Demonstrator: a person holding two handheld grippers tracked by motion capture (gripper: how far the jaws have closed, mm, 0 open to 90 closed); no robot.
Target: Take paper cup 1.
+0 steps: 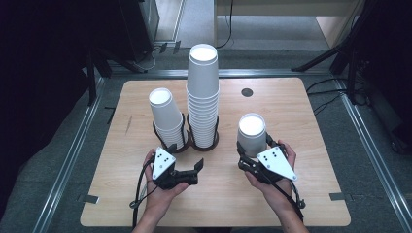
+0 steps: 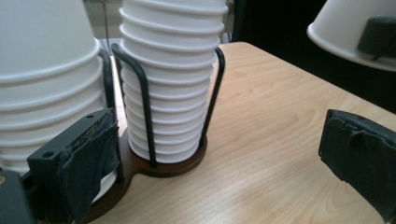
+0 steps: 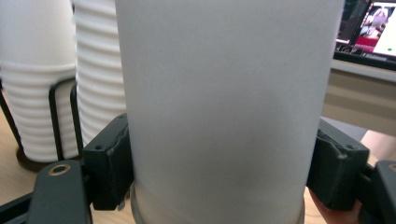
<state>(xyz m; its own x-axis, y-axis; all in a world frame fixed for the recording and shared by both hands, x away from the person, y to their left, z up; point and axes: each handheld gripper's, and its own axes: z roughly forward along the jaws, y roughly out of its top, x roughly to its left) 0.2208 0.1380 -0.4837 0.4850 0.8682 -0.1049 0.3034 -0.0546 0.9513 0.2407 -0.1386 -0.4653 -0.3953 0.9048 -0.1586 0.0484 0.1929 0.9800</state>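
The right tongs (image 1: pixel 253 151) are clenched on an upturned white paper cup (image 1: pixel 252 133), their black jaws pressing its wall from both sides near the rim, as the right gripper view shows close up (image 3: pixel 224 158). The cup stands bottom-up at the right of the wooden surface (image 1: pixel 291 111), just in front of the person's right hand (image 1: pixel 272 170). The left tongs (image 1: pixel 194 170) are released, jaws standing wide apart with nothing between them, lying low over the surface and pointing toward the middle; the left hand (image 1: pixel 163 182) holds them near the front edge. In the left gripper view, the spread jaws frame bare wood, with the held cup's rim showing at the upper right. Just beyond the left tongs sits a dark two-ring wire holder (image 1: pixel 194 143): its left ring carries a short stack of cups (image 1: pixel 167 119), tilted slightly, and its right ring a tall stack of cups (image 1: pixel 202 92), both bottom-up. A small dark round disc (image 1: pixel 247 92) lies toward the surface's far edge, well apart from the cups
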